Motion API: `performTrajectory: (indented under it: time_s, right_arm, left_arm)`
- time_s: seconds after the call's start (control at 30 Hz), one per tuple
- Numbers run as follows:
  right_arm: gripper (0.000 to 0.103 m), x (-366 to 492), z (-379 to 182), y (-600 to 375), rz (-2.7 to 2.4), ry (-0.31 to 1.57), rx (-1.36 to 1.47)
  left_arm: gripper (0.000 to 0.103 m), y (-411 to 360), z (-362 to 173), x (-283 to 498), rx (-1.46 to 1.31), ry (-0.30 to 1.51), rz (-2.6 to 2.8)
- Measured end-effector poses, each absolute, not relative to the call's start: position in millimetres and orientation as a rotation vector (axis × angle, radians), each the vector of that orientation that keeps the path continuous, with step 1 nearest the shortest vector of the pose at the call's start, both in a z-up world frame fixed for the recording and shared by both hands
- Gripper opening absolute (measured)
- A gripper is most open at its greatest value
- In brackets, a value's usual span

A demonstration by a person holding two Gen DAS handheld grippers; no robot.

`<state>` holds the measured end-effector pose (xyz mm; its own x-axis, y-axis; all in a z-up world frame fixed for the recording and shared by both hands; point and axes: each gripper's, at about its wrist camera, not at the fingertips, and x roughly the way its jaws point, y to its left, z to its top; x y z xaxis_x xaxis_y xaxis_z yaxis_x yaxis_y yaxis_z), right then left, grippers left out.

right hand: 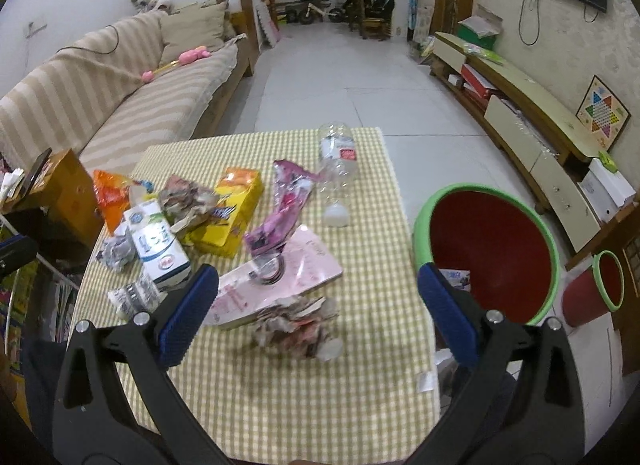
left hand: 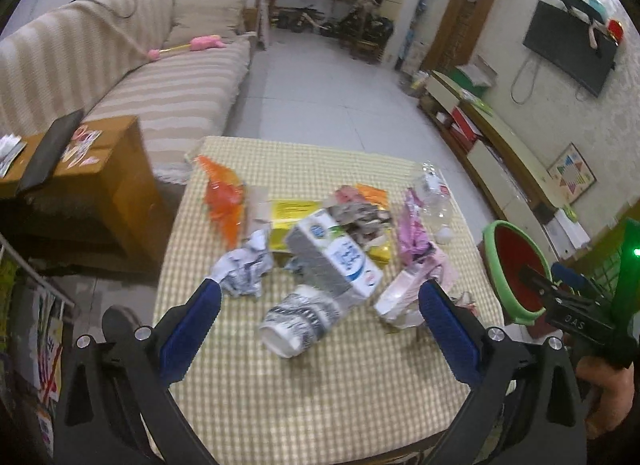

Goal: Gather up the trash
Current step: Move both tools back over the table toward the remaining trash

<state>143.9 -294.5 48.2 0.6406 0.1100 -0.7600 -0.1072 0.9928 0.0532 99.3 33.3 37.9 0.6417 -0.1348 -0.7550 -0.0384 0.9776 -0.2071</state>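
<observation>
Trash lies on a table with a yellow checked cloth [left hand: 320, 405] [right hand: 360, 385]. A tipped paper cup [left hand: 298, 321] lies between the blue pads of my open left gripper [left hand: 320, 305], beside a white milk carton [left hand: 336, 261] [right hand: 158, 245] and a crumpled paper ball [left hand: 244, 269]. My right gripper [right hand: 318, 297] is open above a crumpled wrapper wad [right hand: 296, 325], with a pink flat package [right hand: 276, 285] just beyond. A red bin with a green rim [right hand: 488, 253] [left hand: 516, 273] stands at the table's right edge, with a scrap inside.
Farther back lie a yellow box [right hand: 232, 209], an orange wrapper [left hand: 222, 201], a pink wrapper [right hand: 286, 201] and a clear plastic bottle [right hand: 338, 169]. A striped sofa [left hand: 160, 93] and a wooden side table [left hand: 92, 185] stand left. A smaller red bin [right hand: 596, 289] and a low TV cabinet [right hand: 520, 113] are right.
</observation>
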Motion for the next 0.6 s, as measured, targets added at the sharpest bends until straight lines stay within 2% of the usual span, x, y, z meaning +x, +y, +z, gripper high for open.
performTrajectory:
  time_s: [0.23, 0.6]
  right_arm:
    - [0.098, 135, 32, -284, 0.14, 0.915, -0.017]
    - [0.098, 133, 3, -289, 0.146, 1.007, -0.03]
  left_arm:
    - [0.095, 52, 20, 92, -0.238, 0.91, -0.032]
    - [0.094, 38, -21, 98, -0.173, 1.025, -0.066]
